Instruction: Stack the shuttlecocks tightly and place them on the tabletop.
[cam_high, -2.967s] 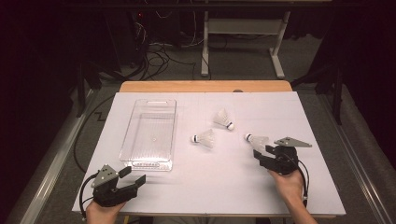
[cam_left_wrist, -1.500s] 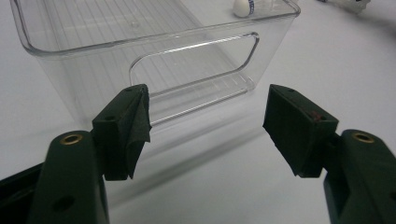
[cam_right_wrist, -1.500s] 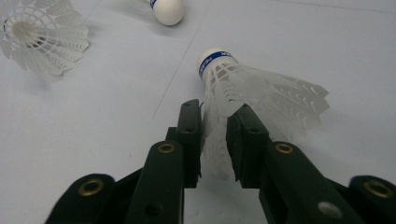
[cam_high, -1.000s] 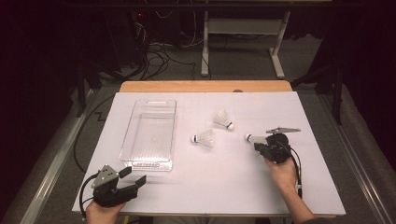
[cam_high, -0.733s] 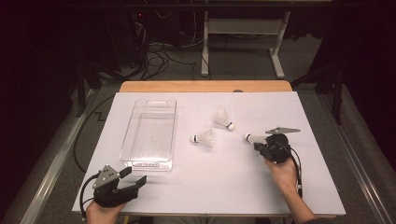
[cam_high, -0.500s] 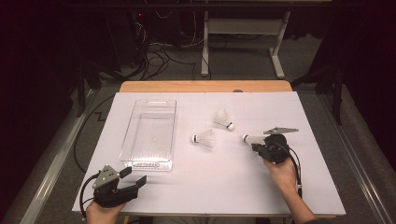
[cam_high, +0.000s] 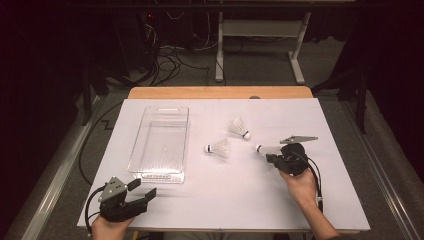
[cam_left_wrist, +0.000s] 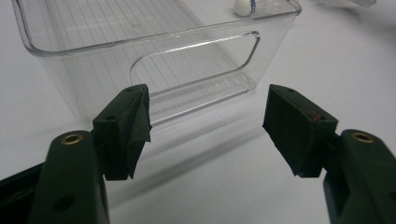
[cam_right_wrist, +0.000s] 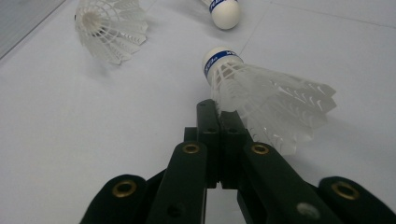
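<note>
Three white shuttlecocks lie on the white table cover. The one on the right (cam_high: 264, 149) (cam_right_wrist: 266, 102) has its blue-banded cork pointing left, and my right gripper (cam_high: 270, 157) (cam_right_wrist: 218, 107) is shut with its tips pinching the edge of that feather skirt. The other two shuttlecocks (cam_high: 239, 128) (cam_high: 218, 148) lie just left of it, apart from the gripper. My left gripper (cam_high: 142, 189) (cam_left_wrist: 208, 126) rests near the front left corner, open and holding nothing, facing the short handle end of a clear plastic bin (cam_high: 162, 108) (cam_left_wrist: 154, 60).
The table's wooden far edge (cam_high: 220, 92) borders a dark floor with cables and a desk frame. A cable trails from each gripper toward the front edge. In the left gripper view a shuttlecock cork (cam_left_wrist: 245, 5) shows past the bin's far corner.
The right hand has turned and closed in on the right shuttlecock, then edged slightly left with it. The left gripper has stayed put.
</note>
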